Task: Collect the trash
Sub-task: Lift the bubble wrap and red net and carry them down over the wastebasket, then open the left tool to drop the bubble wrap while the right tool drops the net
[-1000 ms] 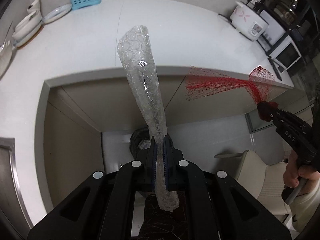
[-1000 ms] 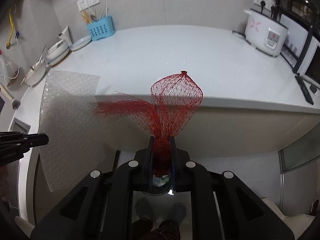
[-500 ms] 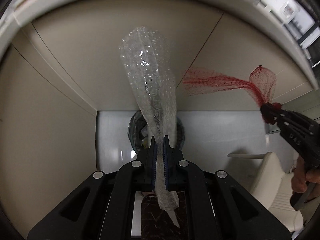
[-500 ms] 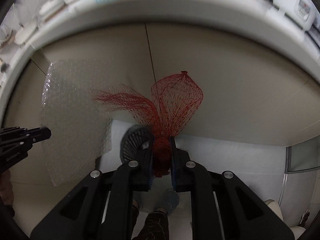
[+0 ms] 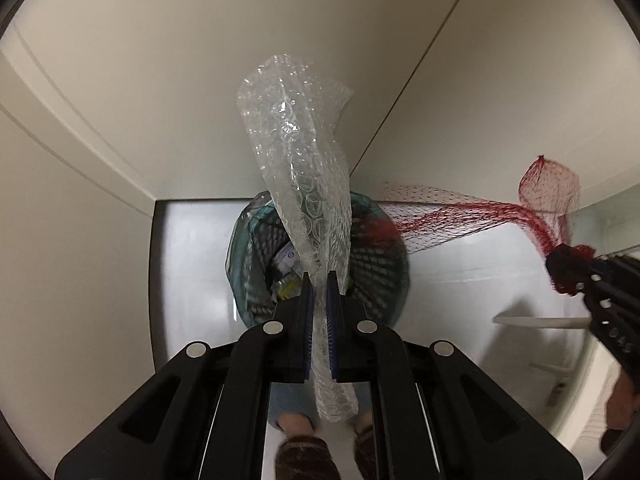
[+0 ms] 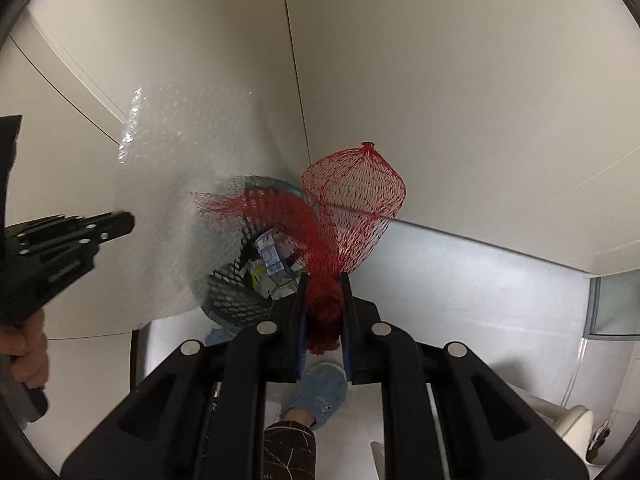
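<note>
Because both claws are aiming steeply down at the mesh trash bin (image 5: 372,256), the left claw (image 5: 319,280) is pinching the bubble wrap (image 5: 296,152) and the right claw (image 6: 324,280) is clamping the red net bag (image 6: 352,196), ready for dropping.

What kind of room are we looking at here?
Probably a home kitchen, seen low by the floor: pale cabinet doors, a lined mesh waste bin holding cartons, and a slippered foot.

Left tongs (image 5: 319,280) clamping bubble wrap (image 5: 300,168) above mesh bin (image 5: 372,256), red net (image 5: 480,216) at right
</note>
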`<state>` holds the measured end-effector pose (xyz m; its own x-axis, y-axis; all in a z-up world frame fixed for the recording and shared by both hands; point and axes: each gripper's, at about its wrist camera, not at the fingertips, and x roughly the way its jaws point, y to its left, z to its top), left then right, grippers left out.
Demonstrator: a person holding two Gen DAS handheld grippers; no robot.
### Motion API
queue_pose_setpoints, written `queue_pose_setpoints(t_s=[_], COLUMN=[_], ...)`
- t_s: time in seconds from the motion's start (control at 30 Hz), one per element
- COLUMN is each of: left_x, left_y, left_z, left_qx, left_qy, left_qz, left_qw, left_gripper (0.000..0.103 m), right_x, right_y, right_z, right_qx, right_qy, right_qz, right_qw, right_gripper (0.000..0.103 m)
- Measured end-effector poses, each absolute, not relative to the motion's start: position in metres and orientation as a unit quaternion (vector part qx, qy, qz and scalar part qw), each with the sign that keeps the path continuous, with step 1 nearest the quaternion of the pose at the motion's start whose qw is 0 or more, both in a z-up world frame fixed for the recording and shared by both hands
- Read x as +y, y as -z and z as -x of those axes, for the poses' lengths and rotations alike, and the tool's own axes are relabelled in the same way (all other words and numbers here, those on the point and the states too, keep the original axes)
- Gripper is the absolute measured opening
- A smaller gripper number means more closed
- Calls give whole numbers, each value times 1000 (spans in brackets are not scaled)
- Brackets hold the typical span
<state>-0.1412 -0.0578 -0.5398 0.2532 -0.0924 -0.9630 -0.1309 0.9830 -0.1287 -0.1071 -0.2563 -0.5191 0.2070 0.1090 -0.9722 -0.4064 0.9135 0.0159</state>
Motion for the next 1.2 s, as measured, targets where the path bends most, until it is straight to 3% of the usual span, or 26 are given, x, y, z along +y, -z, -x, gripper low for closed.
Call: queue_pose_setpoints(t_s=[0.67,0.83,0.9,1.2], left_x=[-85,-81,-80,-64], left_y=[665,664,659,617], left_z=[141,134,134,147], left_qx=[649,642,638,615], left_qy=[24,18,12,-17], left_qz=[61,60,61,61], left_qw=[758,764,767,786], left_gripper=[5,10,39,76], right_x=[-259,-260,-260,-251], right_y=[566,565,564,565], right_z=[90,90,91,100], right_qx=[621,620,619,616], right_qy=[-151,-150,-149,-157], right_qz=[99,101,101,99], right_qw=[762,764,764,766], right_gripper=[12,12,12,12])
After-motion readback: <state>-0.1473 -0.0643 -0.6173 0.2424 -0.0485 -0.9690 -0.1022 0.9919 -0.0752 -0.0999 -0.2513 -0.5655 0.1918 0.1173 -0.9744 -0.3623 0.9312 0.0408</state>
